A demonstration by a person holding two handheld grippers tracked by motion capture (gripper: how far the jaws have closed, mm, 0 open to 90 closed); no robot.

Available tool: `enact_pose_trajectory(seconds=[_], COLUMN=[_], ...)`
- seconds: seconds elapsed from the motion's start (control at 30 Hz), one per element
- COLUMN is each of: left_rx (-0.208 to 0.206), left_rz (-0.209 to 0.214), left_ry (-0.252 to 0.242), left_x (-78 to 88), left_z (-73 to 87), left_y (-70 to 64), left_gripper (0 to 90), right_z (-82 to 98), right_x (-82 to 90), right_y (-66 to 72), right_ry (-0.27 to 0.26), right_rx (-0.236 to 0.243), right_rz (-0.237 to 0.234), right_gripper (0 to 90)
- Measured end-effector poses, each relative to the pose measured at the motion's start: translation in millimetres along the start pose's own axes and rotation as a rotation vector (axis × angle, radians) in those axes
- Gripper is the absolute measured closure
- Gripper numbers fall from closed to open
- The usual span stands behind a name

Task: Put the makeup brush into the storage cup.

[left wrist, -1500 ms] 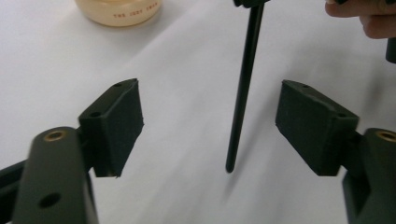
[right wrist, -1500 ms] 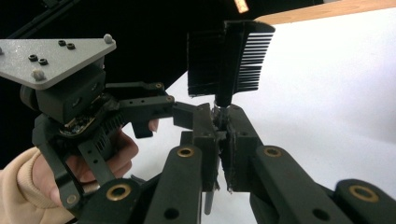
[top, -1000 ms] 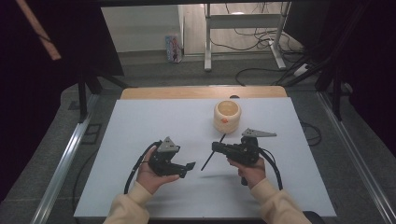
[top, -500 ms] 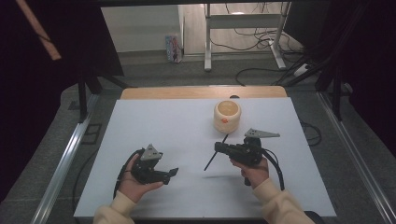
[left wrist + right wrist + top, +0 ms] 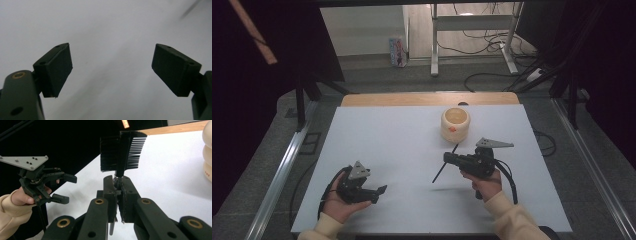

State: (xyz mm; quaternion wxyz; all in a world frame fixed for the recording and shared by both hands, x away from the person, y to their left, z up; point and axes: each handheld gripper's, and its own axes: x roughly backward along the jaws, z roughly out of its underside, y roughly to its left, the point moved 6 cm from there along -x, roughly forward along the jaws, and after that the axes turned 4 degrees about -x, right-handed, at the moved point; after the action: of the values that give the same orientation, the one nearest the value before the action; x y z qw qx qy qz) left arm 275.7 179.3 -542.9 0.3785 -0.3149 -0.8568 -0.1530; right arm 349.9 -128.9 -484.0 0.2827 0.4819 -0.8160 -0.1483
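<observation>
Since a second ago the left gripper (image 5: 379,192) has slid toward seven o'clock across the white table (image 5: 392,145), jaws wide apart and empty. At four o'clock from the cream ribbed cup (image 5: 455,124), the right gripper (image 5: 447,158) stays put, clamped on the thin black brush-and-comb tool (image 5: 123,150).

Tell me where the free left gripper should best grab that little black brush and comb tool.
Probably the thin handle below the right gripper, which is shut on the brush near its head. The left gripper, jaws open, could come in from its own side, across the slanting stick.
</observation>
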Motion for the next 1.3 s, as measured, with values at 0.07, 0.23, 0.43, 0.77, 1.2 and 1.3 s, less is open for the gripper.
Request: enact_pose_trajectory(seconds=[0.07, 0.23, 0.43, 0.77, 1.2, 1.3], left_rx=[0.014, 0.025, 0.024, 0.072, 0.085, 0.089], left_rz=[0.001, 0.007, -0.023, -0.044, -0.041, -0.044], left_ry=[-0.003, -0.011, 0.032, 0.031, 0.026, 0.024], left_x=[1.6, 3.7, 2.7, 7.8, 7.5, 8.5], left_z=[4.7, 11.9, 23.9, 39.5, 39.9, 40.4], left_y=[3.4, 6.5, 11.5, 23.5, 25.1, 27.1], left_gripper=[18.0, 19.7, 19.7, 19.7, 19.6, 19.5], right_z=[-0.4, -1.2, -2.6, -5.4, -13.9, -19.6], right_x=[0.5, 1.4, 3.1, 6.0, 9.5, 12.0], right_y=[0.0, -0.6, -1.4, -3.4, -4.2, -3.8], right_ry=[-0.001, -0.004, -0.010, -0.020, -0.053, -0.065], right_rx=[-0.001, -0.001, -0.002, -0.007, -0.006, 0.004], right_rz=[0.000, 0.001, 0.001, 0.003, -0.001, 0.001], right_gripper=[84.8, 84.8, 84.8, 84.8, 84.9, 84.9])
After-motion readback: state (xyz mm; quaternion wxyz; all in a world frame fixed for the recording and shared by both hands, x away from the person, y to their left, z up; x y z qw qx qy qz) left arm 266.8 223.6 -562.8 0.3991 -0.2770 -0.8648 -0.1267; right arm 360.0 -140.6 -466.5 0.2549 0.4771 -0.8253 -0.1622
